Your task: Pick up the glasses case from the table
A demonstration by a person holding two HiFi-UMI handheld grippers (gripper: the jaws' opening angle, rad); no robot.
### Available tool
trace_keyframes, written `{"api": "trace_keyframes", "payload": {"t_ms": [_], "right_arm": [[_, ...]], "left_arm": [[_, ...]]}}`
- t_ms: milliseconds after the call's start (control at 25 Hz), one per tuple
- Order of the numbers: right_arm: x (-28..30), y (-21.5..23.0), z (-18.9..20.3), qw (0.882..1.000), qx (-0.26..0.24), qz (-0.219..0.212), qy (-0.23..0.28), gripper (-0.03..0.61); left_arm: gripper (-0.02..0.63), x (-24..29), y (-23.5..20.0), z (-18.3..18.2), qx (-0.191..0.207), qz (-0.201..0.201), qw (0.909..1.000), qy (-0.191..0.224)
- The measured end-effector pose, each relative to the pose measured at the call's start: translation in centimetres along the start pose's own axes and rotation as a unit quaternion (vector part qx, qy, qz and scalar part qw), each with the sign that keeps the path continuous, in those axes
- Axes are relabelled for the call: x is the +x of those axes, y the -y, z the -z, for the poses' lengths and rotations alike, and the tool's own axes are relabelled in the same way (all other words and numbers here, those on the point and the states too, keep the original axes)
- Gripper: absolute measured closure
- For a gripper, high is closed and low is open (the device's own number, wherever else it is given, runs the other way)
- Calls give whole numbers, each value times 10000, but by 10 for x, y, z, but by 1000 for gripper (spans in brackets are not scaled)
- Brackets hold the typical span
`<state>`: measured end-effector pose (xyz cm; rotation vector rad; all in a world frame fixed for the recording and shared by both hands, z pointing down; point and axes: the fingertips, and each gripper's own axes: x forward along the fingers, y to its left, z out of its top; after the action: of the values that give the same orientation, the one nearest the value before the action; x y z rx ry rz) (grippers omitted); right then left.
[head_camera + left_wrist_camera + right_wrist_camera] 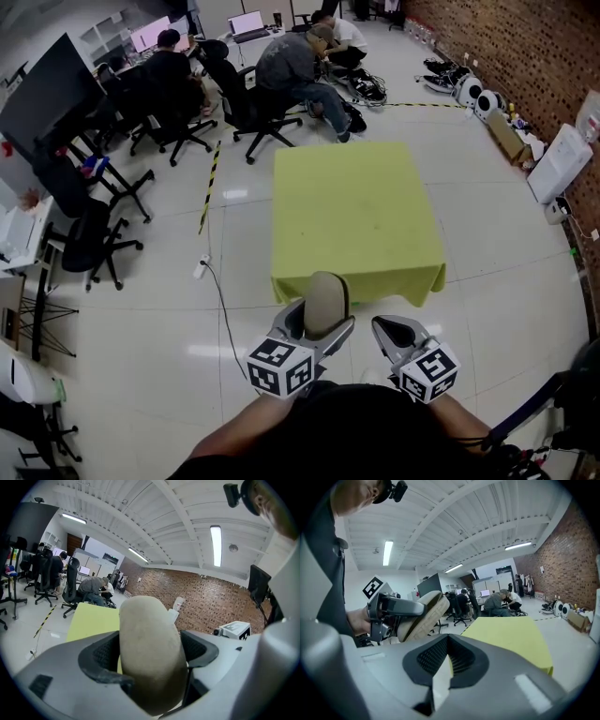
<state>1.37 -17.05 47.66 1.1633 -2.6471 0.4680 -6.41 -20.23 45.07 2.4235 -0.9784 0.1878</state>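
The glasses case (325, 302) is a beige, rounded oblong. My left gripper (323, 326) is shut on it and holds it upright in the air, just in front of the near edge of the yellow-green table (356, 206). In the left gripper view the case (150, 653) fills the gap between the dark pads and sticks out past them. My right gripper (397, 336) hovers beside it on the right, shut with nothing in it. From the right gripper view I see the case (424, 616) tilted in the left gripper (389, 613), off to the left of the right gripper (447, 660). The table top is bare.
Office chairs (253, 112) and seated people (300, 66) are behind the table. Desks and a dark screen (47, 103) line the left side. A brick wall (525, 47) with boxes and white devices runs along the right. A cable (220, 300) and striped tape (211, 183) lie on the floor at the left.
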Motion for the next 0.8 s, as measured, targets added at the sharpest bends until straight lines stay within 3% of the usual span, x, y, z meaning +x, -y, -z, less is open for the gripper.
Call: {"api": "trace_keyframes", "payload": {"t_ms": [800], "right_arm": [[-5,10,4,10000,-18,-95,-23,577]], "left_arm": [[212,12,12,-2,105,-17,9999,-9]]}}
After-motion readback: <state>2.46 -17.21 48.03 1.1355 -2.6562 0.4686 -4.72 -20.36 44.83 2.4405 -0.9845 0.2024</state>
